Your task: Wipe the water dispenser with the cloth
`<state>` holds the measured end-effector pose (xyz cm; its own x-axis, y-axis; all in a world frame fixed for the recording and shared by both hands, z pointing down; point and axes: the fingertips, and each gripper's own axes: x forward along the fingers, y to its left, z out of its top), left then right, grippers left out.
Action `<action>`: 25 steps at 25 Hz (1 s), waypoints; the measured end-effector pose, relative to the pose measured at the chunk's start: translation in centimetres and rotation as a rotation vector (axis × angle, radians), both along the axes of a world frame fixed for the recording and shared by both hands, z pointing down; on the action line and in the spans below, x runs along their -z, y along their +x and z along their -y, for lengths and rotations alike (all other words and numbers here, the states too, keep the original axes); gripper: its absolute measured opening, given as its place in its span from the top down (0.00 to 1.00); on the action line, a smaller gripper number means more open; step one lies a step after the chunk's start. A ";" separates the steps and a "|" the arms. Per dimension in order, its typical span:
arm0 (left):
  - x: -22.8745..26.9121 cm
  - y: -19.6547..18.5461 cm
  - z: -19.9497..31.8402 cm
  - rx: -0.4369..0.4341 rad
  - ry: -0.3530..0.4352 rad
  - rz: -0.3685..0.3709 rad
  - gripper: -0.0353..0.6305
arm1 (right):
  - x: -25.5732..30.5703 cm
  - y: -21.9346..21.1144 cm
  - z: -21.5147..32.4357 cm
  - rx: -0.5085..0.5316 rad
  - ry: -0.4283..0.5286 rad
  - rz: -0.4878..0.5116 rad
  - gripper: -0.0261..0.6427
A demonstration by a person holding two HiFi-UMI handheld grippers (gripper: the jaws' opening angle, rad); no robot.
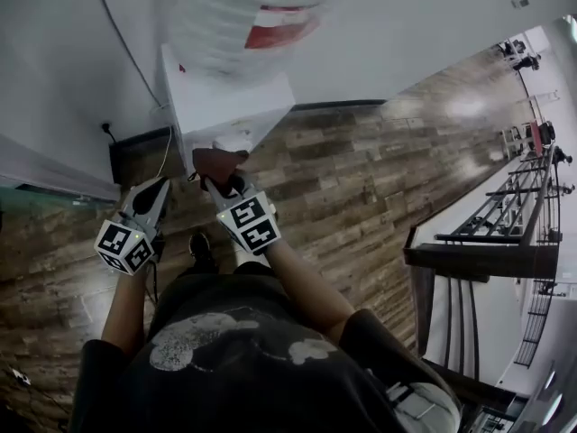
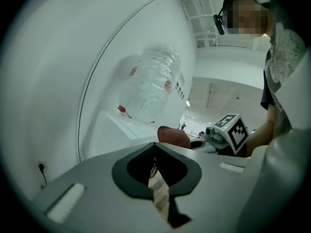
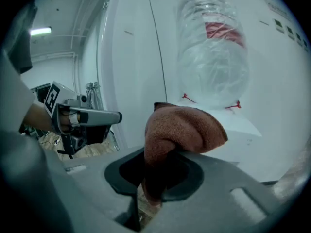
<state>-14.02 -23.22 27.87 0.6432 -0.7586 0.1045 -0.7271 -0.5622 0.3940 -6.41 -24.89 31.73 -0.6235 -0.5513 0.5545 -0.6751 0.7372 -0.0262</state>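
Note:
The white water dispenser (image 1: 225, 106) stands against the wall with a clear bottle (image 1: 243, 16) on top. My right gripper (image 1: 221, 180) is shut on a brown cloth (image 1: 216, 162), which sits at the dispenser's front lower edge. In the right gripper view the cloth (image 3: 182, 127) bulges out of the jaws just before the dispenser (image 3: 238, 130) and its bottle (image 3: 214, 57). My left gripper (image 1: 160, 184) hangs just left of the right one, shut and empty. From the left gripper view I see the cloth (image 2: 173, 136), the bottle (image 2: 153, 89) and the dispenser's top (image 2: 126, 125).
A dark box (image 1: 135, 156) sits at the wall's foot left of the dispenser, with a cable (image 1: 122, 43) running up the wall. Wooden floor (image 1: 361, 179) spreads to the right. Metal racks (image 1: 505, 233) stand far right. The person's shoe (image 1: 200, 251) is below the grippers.

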 end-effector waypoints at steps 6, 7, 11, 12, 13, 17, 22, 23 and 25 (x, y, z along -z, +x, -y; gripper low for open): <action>-0.8 0.2 3.1 0.001 -0.020 0.006 0.93 | -1.6 -2.8 2.3 0.094 -0.011 -0.063 0.87; -0.8 0.1 3.2 0.007 -0.023 0.003 0.93 | -2.2 -3.2 2.5 0.114 -0.020 -0.072 0.87; -1.3 -0.5 3.2 0.040 -0.049 0.007 0.93 | -4.1 -4.7 3.7 0.178 -0.036 -0.098 0.87; -1.5 -0.6 3.3 0.053 -0.055 0.013 0.93 | -4.6 -4.8 4.2 0.183 -0.034 -0.102 0.87; -1.7 -0.7 3.4 0.071 -0.061 0.018 0.93 | -5.0 -4.8 4.7 0.184 -0.030 -0.103 0.87; -2.3 0.0 3.9 0.148 -0.081 0.014 0.93 | -5.4 -3.3 6.1 0.199 -0.020 -0.083 0.87; -1.8 2.2 4.7 0.168 -0.090 0.018 0.93 | -4.0 1.0 7.7 0.152 -0.063 0.005 0.87; -1.7 2.7 4.9 0.172 -0.090 0.016 0.93 | -3.9 2.0 8.2 0.134 -0.069 0.020 0.87; -1.5 3.6 5.5 0.176 -0.090 0.015 0.93 | -4.1 4.5 9.5 0.100 -0.067 0.027 0.87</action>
